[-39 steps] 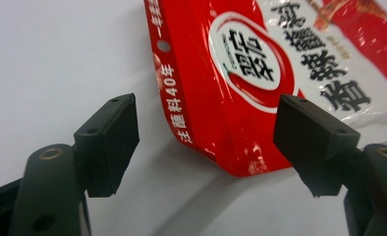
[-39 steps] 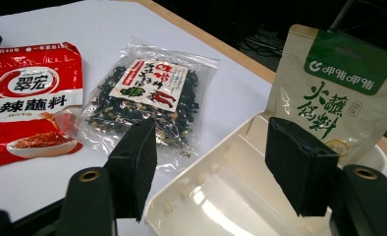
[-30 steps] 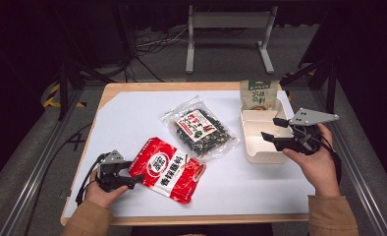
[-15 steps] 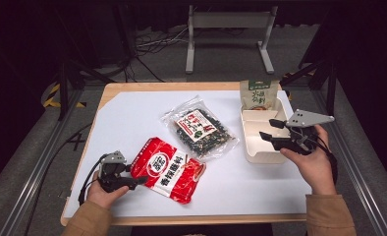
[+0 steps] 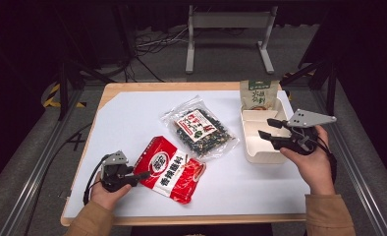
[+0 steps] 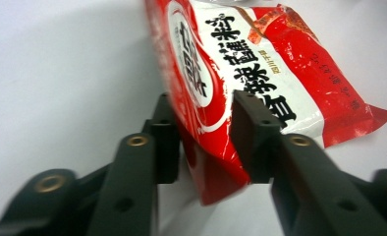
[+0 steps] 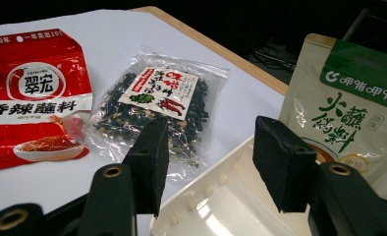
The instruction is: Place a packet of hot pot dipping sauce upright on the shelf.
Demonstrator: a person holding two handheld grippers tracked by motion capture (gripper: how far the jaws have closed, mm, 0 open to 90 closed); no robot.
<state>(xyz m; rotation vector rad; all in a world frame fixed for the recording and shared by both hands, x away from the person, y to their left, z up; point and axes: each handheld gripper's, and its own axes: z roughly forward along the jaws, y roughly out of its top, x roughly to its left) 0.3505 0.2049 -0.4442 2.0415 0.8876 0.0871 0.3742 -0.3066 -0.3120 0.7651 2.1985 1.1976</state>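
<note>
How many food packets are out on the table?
3. A red packet lies near the front, its edge between the left gripper fingers. A clear packet of dark bits lies mid-table. A green-topped pouch stands in the white tray on the right.

the white table top is brightly and evenly lit from above while the room around it sinks into near black. shadows under the packets are soft and short. the high view is slightly soft and grainy. in both gripper views the near black jaws blur, and glare sheens the red packet.
</note>
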